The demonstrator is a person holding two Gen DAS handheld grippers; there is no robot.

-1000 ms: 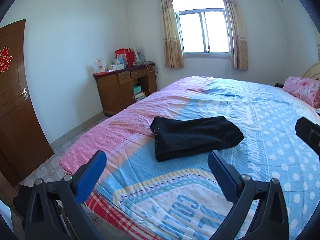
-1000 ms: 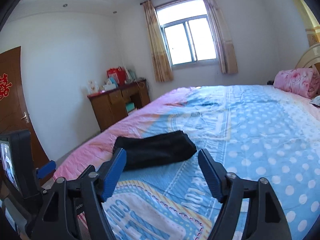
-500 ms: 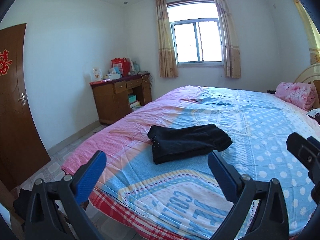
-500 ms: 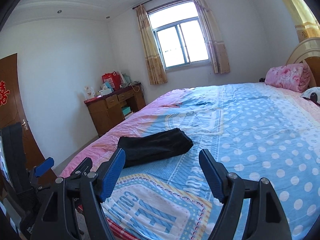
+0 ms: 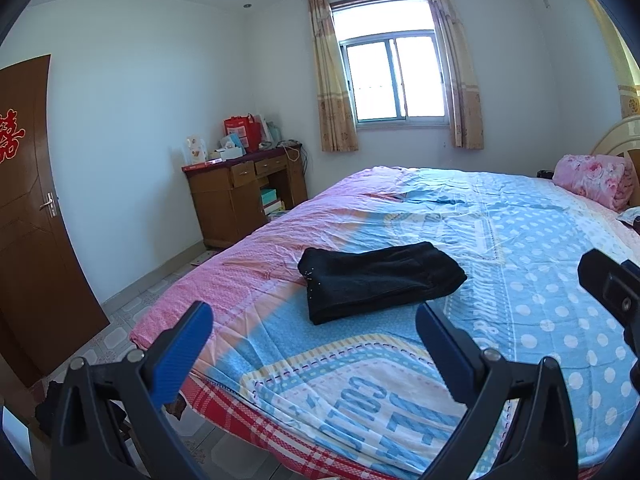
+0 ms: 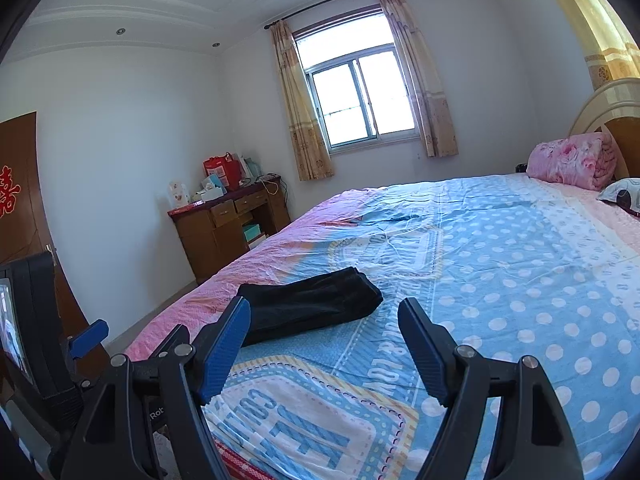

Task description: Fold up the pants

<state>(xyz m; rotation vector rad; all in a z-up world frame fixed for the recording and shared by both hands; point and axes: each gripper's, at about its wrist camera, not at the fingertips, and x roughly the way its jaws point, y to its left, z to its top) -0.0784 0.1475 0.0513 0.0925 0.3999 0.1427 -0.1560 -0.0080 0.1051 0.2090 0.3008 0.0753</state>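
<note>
The black pants (image 5: 380,282), made of soft dark cloth, are seen lying on the wide bed (image 5: 520,264) with its blue, dotted and pink quilt cover. They are folded into a short, thick bundle, with the layers stacked one on top of the other, so the folding looks done or very nearly done. The bundle is placed near the foot of the bed, where the pink part of the cover meets the blue part, most likely because that spot is easy to reach from the edge. The left gripper (image 5: 312,332), with its black arms and blue pads, is held wide open and nothing is held in it. It is kept above the near edge of the bed, apart from the pants, and is pointed a little down toward them. The right gripper (image 6: 324,328) is held wide open too, and it is also empty. It is kept near the pants but is not touching them. Both grippers seem to be held back like this so the folded bundle is not bumped or pulled loose. A rolled pink flowery blanket (image 6: 572,164) is seen far off by the headboard, well apart from the pants. A brown wooden table (image 5: 244,196) with drawers is stood by the wall under some boxes, and it is not part of the job.
</note>
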